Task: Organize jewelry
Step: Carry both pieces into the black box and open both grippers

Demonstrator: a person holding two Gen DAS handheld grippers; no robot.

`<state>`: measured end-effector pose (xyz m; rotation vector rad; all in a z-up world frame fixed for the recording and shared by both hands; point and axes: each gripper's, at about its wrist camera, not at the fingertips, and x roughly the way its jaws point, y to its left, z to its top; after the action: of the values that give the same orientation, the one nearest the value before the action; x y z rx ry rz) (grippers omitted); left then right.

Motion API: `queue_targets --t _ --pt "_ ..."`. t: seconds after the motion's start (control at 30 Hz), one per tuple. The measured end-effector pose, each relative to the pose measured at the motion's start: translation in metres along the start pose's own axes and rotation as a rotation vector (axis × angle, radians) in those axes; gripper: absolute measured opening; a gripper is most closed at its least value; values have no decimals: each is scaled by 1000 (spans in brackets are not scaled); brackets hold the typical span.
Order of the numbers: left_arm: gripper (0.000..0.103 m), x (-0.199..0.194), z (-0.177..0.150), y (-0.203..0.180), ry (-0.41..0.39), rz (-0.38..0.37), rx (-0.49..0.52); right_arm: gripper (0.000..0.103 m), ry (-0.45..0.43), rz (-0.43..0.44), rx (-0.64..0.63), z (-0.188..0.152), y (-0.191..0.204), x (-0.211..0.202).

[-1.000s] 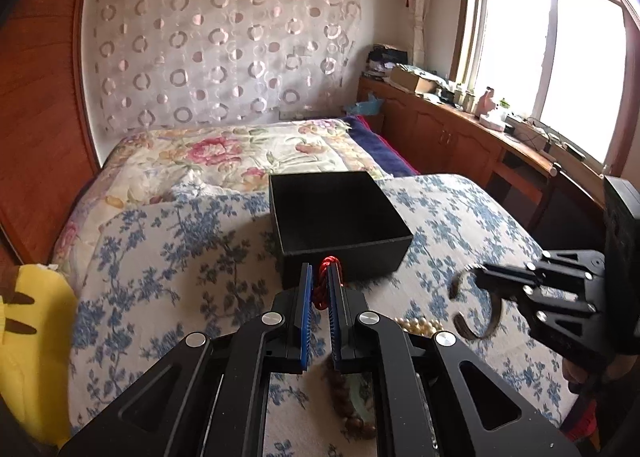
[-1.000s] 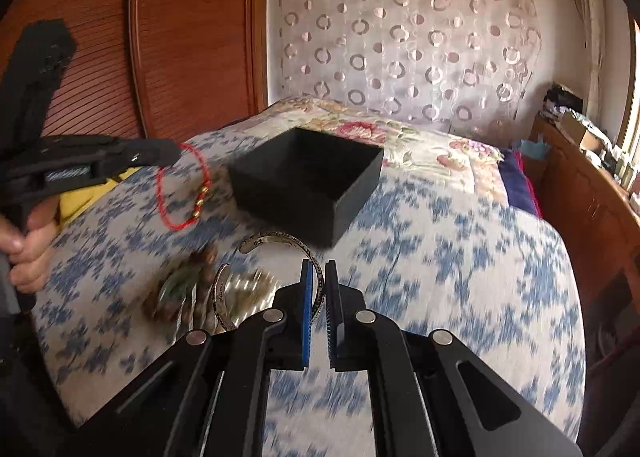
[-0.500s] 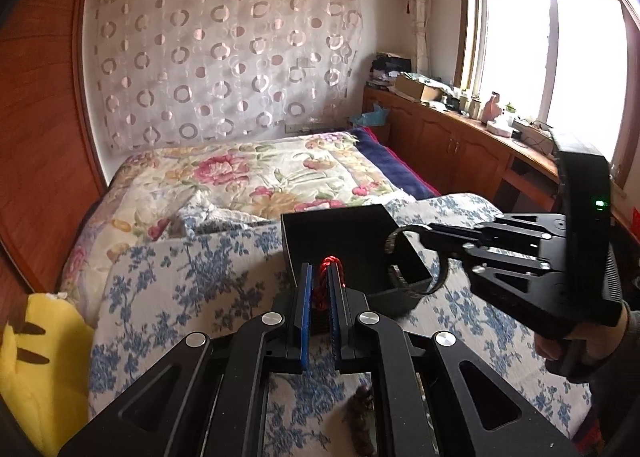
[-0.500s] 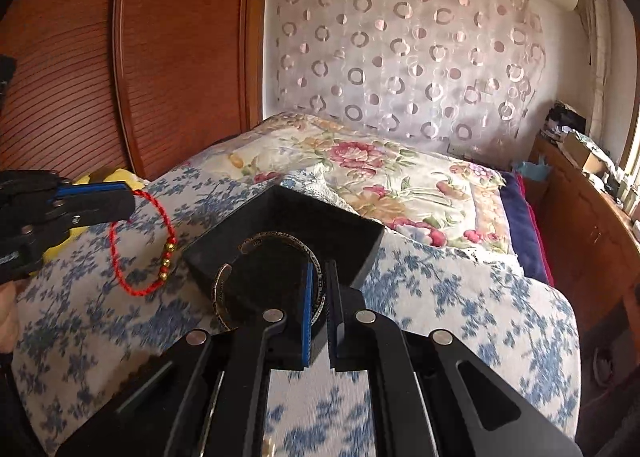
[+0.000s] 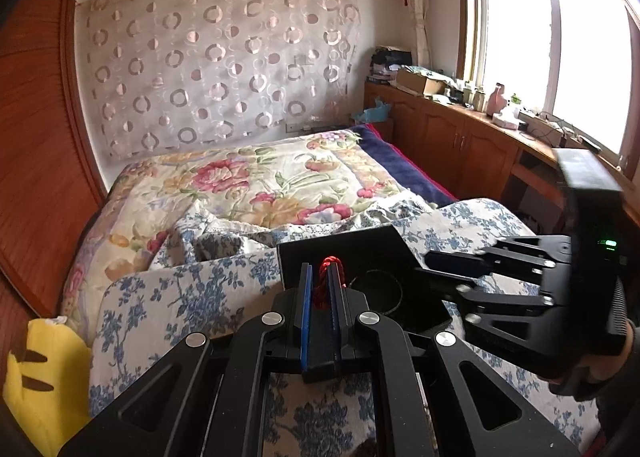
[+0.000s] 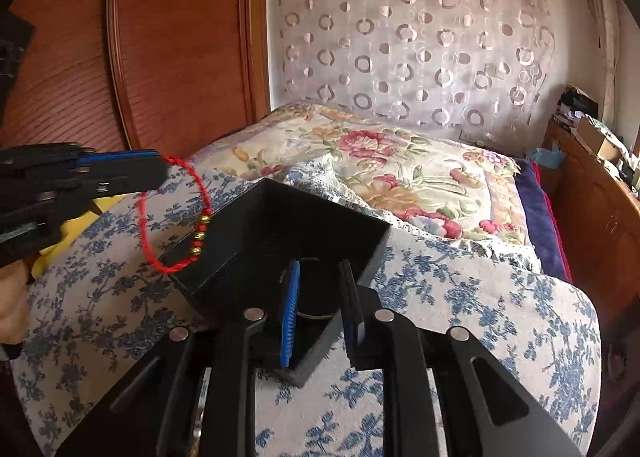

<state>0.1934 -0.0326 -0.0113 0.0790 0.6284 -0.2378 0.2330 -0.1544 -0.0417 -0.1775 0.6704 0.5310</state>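
Two grippers: both hover at the black box (image 6: 280,233) on the bed (image 6: 460,297).
Right hand-held gripper (image 6: 320,297): jaws spread apart over the box, holding nothing.
Metal bangle (image 5: 376,289): lying inside the box, so I'd call that piece done.
Left hand-held gripper (image 5: 321,297): clamped on the red string bracelet (image 6: 176,217), which dangles just outside the box's near-left wall.
Progress: looks like one piece in and one about to go in. Any other jewelry isn't clearly in view, so can't say how much is left.
Further back: floral quilt (image 6: 380,169), then the circle-patterned curtain (image 6: 400,37).
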Motion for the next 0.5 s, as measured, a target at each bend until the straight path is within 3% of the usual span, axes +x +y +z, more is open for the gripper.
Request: queue_targets --t 0.3,0.37,0.5 --pt "7 22 6 -9 25 8 15 22 -41 5 31 -20 -6 -36" --pt "21 23 7 -10 29 1 10 22 -47 12 29 -25 -2 -43" --pt "32 16 4 -14 27 3 23 22 -55 28 34 -40 8 -59"
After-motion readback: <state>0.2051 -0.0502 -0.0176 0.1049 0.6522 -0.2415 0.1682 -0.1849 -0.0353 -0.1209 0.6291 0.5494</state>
